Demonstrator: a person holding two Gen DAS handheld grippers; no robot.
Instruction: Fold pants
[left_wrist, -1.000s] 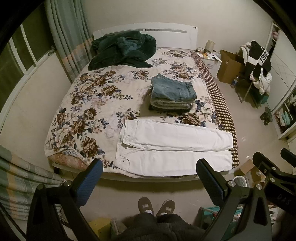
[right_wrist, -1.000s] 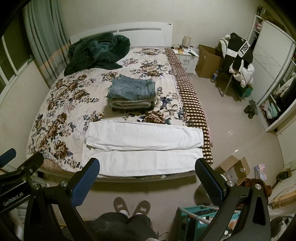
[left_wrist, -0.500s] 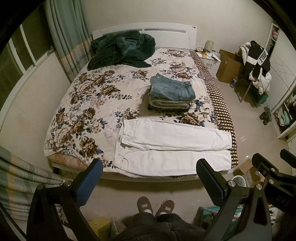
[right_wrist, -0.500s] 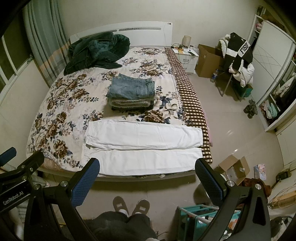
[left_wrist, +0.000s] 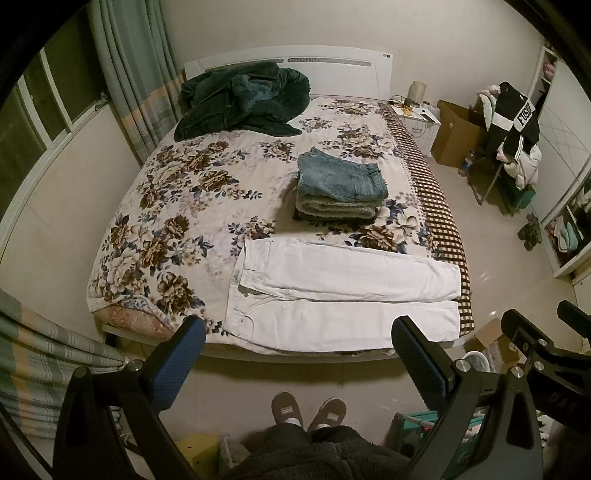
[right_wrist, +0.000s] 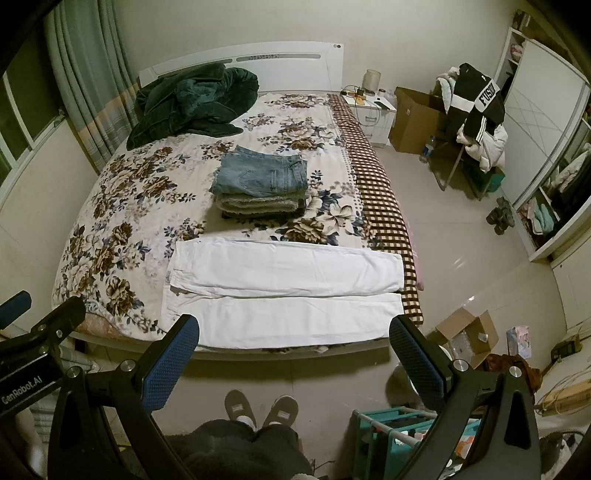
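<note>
White pants (left_wrist: 343, 295) lie flat across the near edge of the floral bed (left_wrist: 177, 229), waist at the left, both legs stretched to the right. They also show in the right wrist view (right_wrist: 284, 291). My left gripper (left_wrist: 298, 332) is open and empty, held high above the floor in front of the bed. My right gripper (right_wrist: 294, 330) is open and empty too, at the same height. Neither touches the pants.
A stack of folded jeans and fleece (left_wrist: 340, 188) sits behind the pants. A dark green blanket (left_wrist: 240, 99) lies by the headboard. A cardboard box (right_wrist: 465, 336), a teal rack (right_wrist: 399, 432), a clothes chair (right_wrist: 476, 122) and my slippered feet (right_wrist: 258, 404) are on the floor.
Both views have shifted very slightly; the bed and pants are unchanged and both grippers stay open.
</note>
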